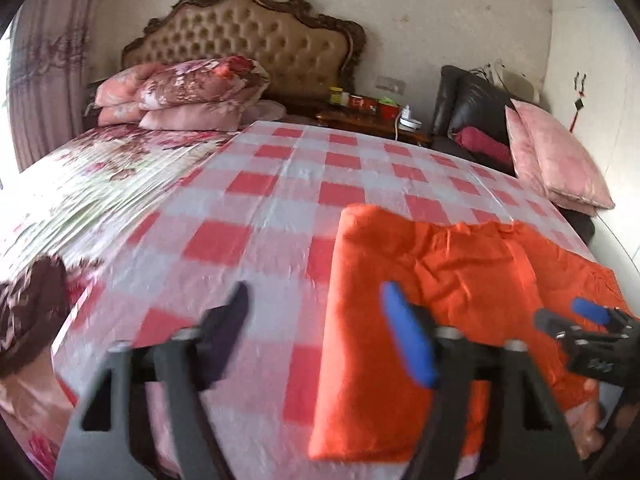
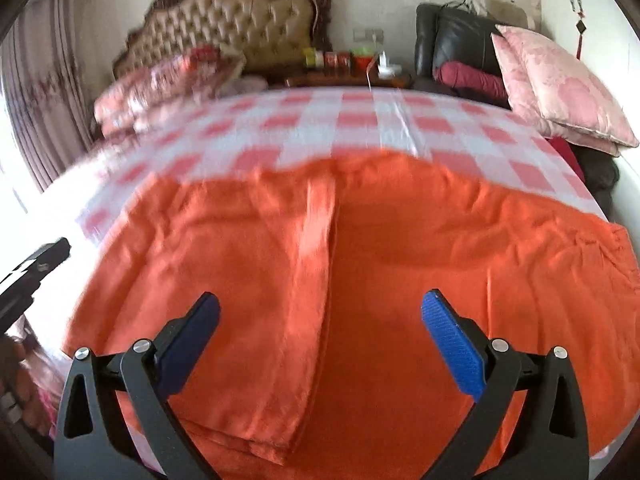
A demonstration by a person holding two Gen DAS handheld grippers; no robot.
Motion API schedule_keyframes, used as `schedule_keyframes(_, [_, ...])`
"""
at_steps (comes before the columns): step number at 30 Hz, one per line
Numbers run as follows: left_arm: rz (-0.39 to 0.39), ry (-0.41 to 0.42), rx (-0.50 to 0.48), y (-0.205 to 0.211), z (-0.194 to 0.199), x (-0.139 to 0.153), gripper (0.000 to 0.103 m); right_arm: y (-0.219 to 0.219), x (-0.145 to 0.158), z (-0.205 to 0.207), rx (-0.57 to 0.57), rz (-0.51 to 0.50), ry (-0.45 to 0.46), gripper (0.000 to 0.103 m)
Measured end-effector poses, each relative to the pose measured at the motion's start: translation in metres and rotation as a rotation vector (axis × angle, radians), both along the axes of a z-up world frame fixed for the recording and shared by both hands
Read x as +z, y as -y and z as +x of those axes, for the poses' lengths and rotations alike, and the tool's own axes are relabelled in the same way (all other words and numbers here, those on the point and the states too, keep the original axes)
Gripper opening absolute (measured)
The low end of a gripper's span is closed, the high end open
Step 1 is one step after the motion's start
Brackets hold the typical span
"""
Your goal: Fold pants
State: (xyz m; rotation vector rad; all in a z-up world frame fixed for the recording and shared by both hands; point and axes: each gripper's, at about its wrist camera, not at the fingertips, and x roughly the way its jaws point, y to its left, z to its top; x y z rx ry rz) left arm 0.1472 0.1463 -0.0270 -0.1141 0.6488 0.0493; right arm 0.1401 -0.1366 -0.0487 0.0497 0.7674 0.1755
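Orange pants (image 2: 360, 280) lie folded on the red-and-white checked cloth (image 1: 280, 184) that covers the bed, toward its near right side. From the left wrist we see the left gripper (image 1: 320, 328) with jaws spread wide and empty, one finger over bare cloth, the other over the pants' left edge; our right gripper (image 1: 576, 316) shows at the far right above the fabric. Only this view takes in the floral bedspread (image 1: 100, 184). From the right wrist we see the right gripper (image 2: 320, 320) open too, holding nothing, above a layered fold running up the middle of the pants.
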Motion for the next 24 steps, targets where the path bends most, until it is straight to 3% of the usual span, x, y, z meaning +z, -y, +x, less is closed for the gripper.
schedule_keyframes(2, [0.027, -0.051, -0.101, 0.002, 0.030, 0.011, 0.041, -0.002, 0.010, 0.008, 0.010, 0.008, -0.002, 0.098])
schedule_keyframes(3, [0.041, -0.051, -0.111, 0.002, 0.039, 0.013, 0.033, -0.008, 0.013, 0.016, 0.026, -0.014, -0.012, 0.098])
schedule_keyframes(5, [0.074, -0.104, -0.166, 0.007, 0.072, 0.017, 0.032, -0.018, 0.015, 0.024, 0.038, -0.072, -0.016, 0.098])
schedule_keyframes(6, [0.058, -0.129, -0.209, 0.010, 0.084, 0.014, 0.031, -0.024, 0.013, 0.027, 0.030, -0.112, -0.018, 0.098])
schedule_keyframes(10, [0.145, -0.248, -0.273, 0.028, 0.128, -0.017, 0.029, -0.036, 0.001, 0.030, 0.054, -0.133, -0.057, 0.097])
schedule_keyframes(12, [0.171, -0.275, -0.248, 0.025, 0.138, -0.030, 0.032, -0.040, -0.008, 0.028, 0.059, -0.153, -0.071, 0.097])
schedule_keyframes(14, [0.167, -0.269, -0.213, 0.017, 0.140, -0.030, 0.048, -0.038, -0.017, 0.028, 0.057, -0.152, -0.104, 0.097])
schedule_keyframes(16, [0.181, -0.220, -0.122, 0.006, 0.128, -0.017, 0.046, -0.035, -0.023, 0.029, 0.055, -0.150, -0.118, 0.097])
schedule_keyframes(18, [0.081, -0.161, -0.135, -0.003, 0.101, -0.002, 0.046, -0.033, -0.024, 0.028, 0.056, -0.137, -0.115, 0.097])
schedule_keyframes(20, [0.033, -0.121, -0.139, -0.008, 0.072, 0.005, 0.048, -0.034, -0.025, 0.028, 0.056, -0.137, -0.113, 0.097])
schedule_keyframes(24, [-0.081, -0.083, -0.127, -0.019, 0.006, -0.007, 0.048, -0.035, -0.026, 0.026, 0.057, -0.155, -0.103, 0.097])
